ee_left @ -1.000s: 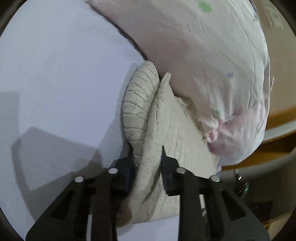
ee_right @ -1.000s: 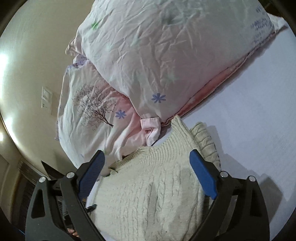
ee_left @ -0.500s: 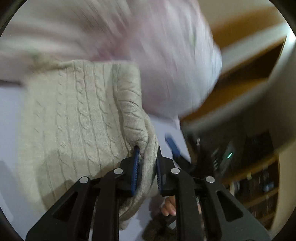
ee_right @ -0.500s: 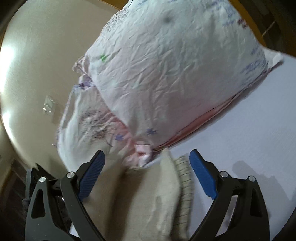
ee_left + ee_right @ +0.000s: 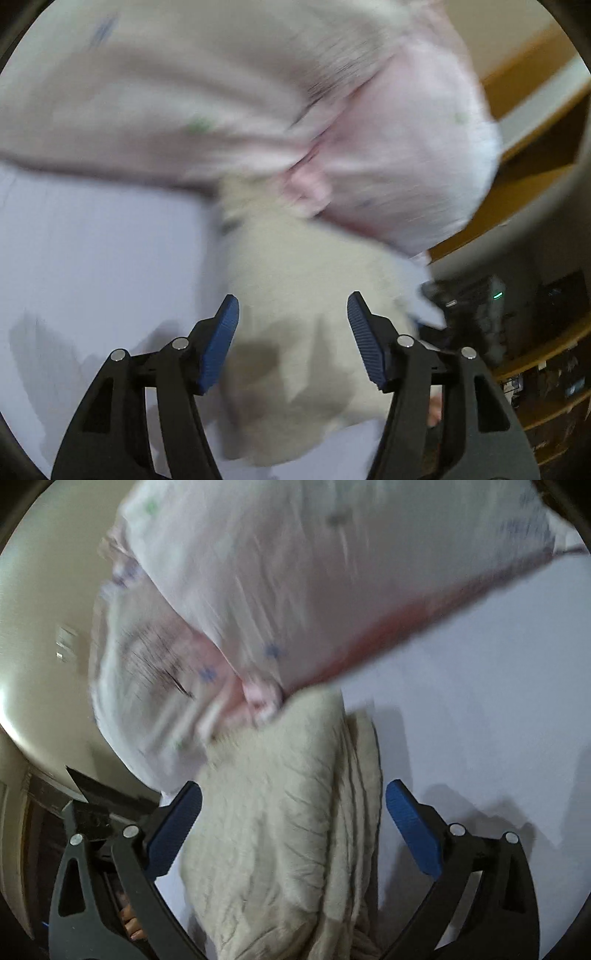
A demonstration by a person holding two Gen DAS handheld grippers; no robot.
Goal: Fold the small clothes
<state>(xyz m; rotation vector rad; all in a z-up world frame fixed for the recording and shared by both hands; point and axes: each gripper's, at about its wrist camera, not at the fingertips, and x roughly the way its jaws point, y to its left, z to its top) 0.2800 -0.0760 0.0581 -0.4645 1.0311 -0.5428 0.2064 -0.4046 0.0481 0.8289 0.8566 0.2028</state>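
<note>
A cream cable-knit sweater (image 5: 306, 302) lies folded on the white bed sheet (image 5: 92, 266), its far end against the pink pillows. My left gripper (image 5: 291, 314) is open just above its near part, and the blue pads hold nothing. In the right wrist view the same sweater (image 5: 280, 812) lies as a folded stack between the open fingers of my right gripper (image 5: 293, 805), which is empty. Both views are motion-blurred.
Two pink flower-print pillows (image 5: 314, 590) lie behind the sweater, also in the left wrist view (image 5: 388, 147). A wooden headboard and shelves (image 5: 535, 155) stand at the right. A cream wall with a switch (image 5: 64, 642) is at the left.
My left gripper was shut on a fold of the sweater; it has opened and let go. The sweater now lies folded near the pillows. My right gripper stayed open.
</note>
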